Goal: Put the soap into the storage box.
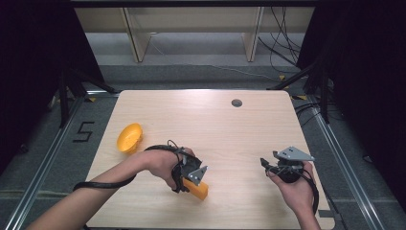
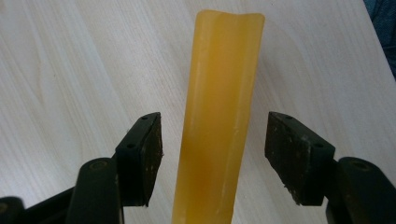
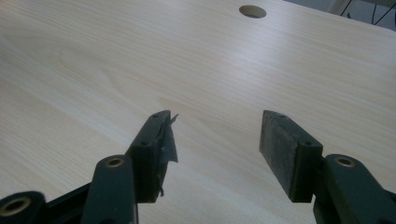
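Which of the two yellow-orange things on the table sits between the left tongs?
The long yellow-orange block, lying flat on the wooden table between the open left tongs. The round orange bowl sits apart, near the table's left edge.

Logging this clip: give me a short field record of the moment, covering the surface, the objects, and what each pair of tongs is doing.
surface: light wooden table with a round cable hole
object in hand: long orange-yellow block, lying on the table
left tongs: open, straddling the block, pads clear of it on both sides
right tongs: open, nothing between them, over bare wood
other object: yellow bowl, tipped on its side near the left edge
status: block not yet gripped
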`<state>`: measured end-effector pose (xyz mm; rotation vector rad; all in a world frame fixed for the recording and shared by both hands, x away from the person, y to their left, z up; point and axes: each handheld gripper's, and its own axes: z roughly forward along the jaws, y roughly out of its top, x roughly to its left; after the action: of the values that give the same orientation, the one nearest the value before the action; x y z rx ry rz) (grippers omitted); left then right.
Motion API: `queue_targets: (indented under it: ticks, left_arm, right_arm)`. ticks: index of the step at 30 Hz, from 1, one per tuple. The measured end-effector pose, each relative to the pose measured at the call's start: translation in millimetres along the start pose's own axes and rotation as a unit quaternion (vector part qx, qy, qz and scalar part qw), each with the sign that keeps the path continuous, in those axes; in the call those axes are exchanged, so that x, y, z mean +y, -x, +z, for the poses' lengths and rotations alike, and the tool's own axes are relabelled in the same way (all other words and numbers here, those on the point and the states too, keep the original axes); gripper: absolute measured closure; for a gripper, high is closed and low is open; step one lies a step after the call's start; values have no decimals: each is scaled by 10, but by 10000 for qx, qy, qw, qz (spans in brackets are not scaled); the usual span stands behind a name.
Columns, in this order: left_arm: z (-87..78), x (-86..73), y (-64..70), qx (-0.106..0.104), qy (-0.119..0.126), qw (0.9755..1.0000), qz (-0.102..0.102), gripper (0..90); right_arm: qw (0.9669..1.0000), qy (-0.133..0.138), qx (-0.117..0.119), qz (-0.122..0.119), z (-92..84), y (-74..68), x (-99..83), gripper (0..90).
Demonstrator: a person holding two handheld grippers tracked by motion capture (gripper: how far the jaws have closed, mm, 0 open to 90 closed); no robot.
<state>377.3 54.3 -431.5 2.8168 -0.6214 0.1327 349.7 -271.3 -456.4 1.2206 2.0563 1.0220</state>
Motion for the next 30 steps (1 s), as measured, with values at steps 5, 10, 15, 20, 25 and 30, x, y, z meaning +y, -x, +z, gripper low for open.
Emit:
queue_targets:
  ticks: [5, 10, 15, 20, 25, 30]
  left_arm:
    - [94, 22, -7, -68, -154, 9999, 30, 382]
    - [175, 34, 1, -160, -247, 9995, 76, 395]
    - [225, 27, -13, -213, -341, 9992, 61, 438]
    - [242, 40, -23, -238, -351, 9991, 18, 479]
    - [256, 45, -41, -249, -414, 9988, -29, 528]
    - [261, 58, -43, -277, -468, 9985, -8, 541]
  right_arm:
    - [10000, -3, 0, -6, 1, 1, 0, 445]
    - [10000, -45, 56, 49, 3, -6, -2, 444]
    - [10000, -53, 45, 61, 1, -5, -2, 445]
    - [10000, -59, 49, 62, 1, -7, -2, 445]
    - [9999, -78, 54, 70, 5, -5, -5, 443]
    - [9999, -80, 54, 67, 4, -4, -5, 443]
